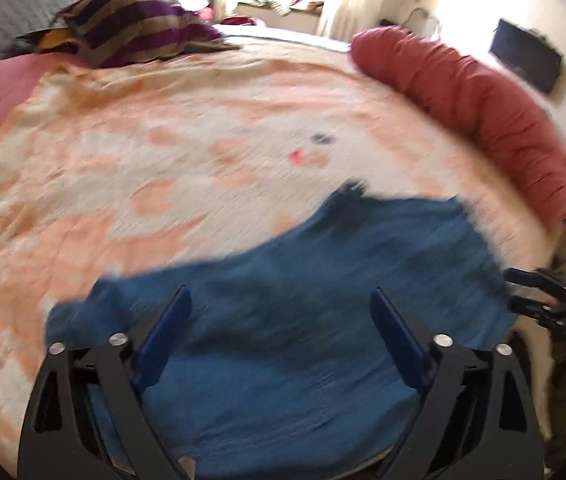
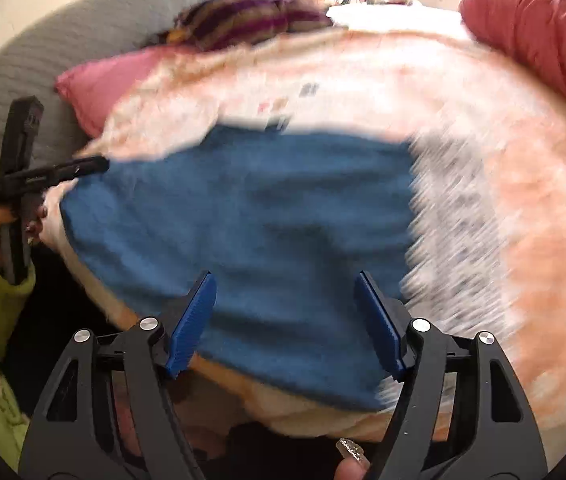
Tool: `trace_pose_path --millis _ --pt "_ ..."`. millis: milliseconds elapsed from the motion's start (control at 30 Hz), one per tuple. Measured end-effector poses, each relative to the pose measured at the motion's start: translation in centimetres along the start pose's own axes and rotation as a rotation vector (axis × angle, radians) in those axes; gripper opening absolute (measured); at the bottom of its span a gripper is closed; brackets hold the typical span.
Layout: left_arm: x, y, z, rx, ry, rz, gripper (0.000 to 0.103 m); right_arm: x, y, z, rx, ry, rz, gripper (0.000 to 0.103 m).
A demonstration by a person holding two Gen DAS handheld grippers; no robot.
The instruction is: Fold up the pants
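Observation:
The blue pants (image 1: 303,304) lie spread on the orange-and-white bedspread (image 1: 143,152) near the bed's front edge; they also show in the right wrist view (image 2: 251,224). My left gripper (image 1: 281,300) is open and empty, hovering over the pants' near part. My right gripper (image 2: 285,284) is open and empty, over the pants' front edge. The right gripper shows at the right edge of the left wrist view (image 1: 523,292). The left gripper shows at the left of the right wrist view (image 2: 99,164), by the pants' left edge. Both views are blurred.
A red bolster (image 1: 471,100) lies along the bed's right side. A purple striped cushion (image 1: 139,28) and a pink pillow (image 2: 99,84) sit at the back left, before a grey quilted headboard (image 2: 43,52). The bed's front edge (image 2: 303,424) drops off below the pants.

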State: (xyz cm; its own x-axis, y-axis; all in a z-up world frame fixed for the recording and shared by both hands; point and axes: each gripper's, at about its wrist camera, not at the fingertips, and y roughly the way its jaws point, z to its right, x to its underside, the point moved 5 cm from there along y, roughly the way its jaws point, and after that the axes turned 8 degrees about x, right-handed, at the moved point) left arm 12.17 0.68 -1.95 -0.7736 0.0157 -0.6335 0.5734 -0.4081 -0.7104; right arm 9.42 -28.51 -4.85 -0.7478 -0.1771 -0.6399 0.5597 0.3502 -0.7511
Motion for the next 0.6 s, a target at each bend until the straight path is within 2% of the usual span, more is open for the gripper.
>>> trace_pose_path --millis 133,200,300,467,600 --pt "-3.8 3.4 1.8 0.065 0.028 -0.025 0.091 -3.6 -0.8 4.6 0.093 0.067 0.044 0.068" --pt "-5.2 5.6 2.5 0.079 0.036 -0.053 0.091 -5.3 -0.2 7.2 0.137 0.106 0.032 0.068" --pt "-6.3 8.7 3.1 0.119 0.049 -0.087 0.091 -6.7 1.3 10.1 0.154 0.147 0.001 0.068" --pt "-5.8 12.8 1.5 0.141 -0.021 -0.145 0.091 -7.6 5.1 12.7 0.094 0.222 -0.067 0.068" --pt "-5.0 14.0 1.2 0.145 0.006 -0.180 0.091 -7.5 7.9 12.9 0.060 0.233 -0.115 0.066"
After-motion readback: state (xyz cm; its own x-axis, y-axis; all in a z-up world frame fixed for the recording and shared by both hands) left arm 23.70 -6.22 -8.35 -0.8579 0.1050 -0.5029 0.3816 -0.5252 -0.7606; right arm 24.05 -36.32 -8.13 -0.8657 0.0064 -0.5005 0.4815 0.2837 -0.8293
